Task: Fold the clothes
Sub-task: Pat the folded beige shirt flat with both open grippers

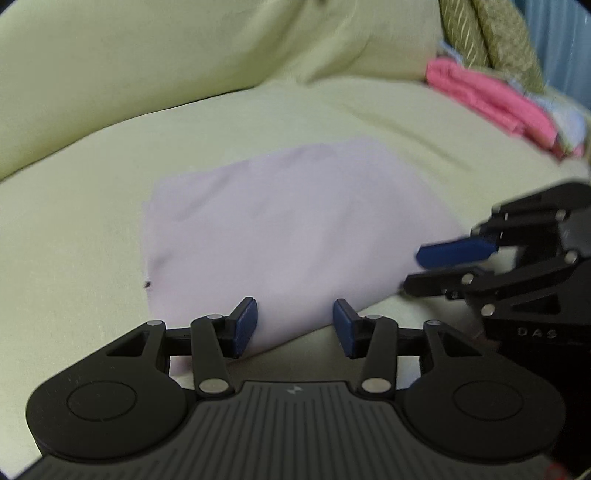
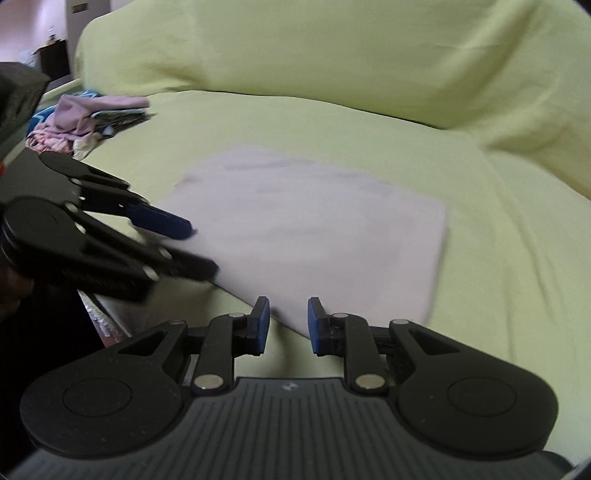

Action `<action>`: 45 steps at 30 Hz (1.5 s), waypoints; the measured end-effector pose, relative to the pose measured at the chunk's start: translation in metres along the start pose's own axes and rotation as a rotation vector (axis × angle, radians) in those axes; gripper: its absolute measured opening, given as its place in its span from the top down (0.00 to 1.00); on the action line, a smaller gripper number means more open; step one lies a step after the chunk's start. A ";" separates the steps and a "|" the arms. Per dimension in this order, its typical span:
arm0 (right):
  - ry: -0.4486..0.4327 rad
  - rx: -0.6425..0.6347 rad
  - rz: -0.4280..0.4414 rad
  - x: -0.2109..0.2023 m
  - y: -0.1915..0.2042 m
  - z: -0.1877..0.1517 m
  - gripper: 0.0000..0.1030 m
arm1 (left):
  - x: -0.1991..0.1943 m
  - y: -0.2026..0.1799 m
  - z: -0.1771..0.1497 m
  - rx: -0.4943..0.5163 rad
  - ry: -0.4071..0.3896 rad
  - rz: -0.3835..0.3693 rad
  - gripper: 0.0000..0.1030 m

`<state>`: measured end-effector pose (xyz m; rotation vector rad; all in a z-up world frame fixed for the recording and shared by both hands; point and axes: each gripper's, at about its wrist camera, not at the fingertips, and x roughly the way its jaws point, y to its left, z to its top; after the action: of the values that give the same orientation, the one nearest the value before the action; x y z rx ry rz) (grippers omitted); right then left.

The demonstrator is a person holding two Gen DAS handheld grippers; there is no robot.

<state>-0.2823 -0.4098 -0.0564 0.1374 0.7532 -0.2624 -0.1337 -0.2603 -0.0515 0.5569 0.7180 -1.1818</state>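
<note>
sofa w/ yellow-green cover (image 1: 110, 184) | patterned cushions (image 1: 491, 33) top right

Folded pale garment (image 1: 288, 225) on yellow-green sofa (image 1: 92, 229)

My matte black left gripper (image 1: 294, 324) and matching right gripper (image 2: 288, 325) each carry two blue rubber finger pads (image 1: 245, 326) on black linkages pinned with silver rivets, rounded side discs, a ribbed grey centre plate and pale "DAS" lettering.
</note>
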 end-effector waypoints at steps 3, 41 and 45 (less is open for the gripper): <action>0.004 -0.001 0.009 0.007 0.000 -0.002 0.83 | -0.005 0.011 -0.008 -0.010 0.014 0.028 0.49; 0.015 0.125 -0.059 -0.004 -0.033 -0.018 0.81 | -0.008 0.014 -0.010 -0.096 0.008 0.001 0.48; 0.013 0.137 -0.076 -0.011 -0.030 -0.016 0.81 | -0.009 0.009 -0.004 -0.080 0.012 0.026 0.49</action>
<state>-0.3090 -0.4333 -0.0609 0.2403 0.7548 -0.3860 -0.1275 -0.2488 -0.0472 0.5056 0.7634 -1.1213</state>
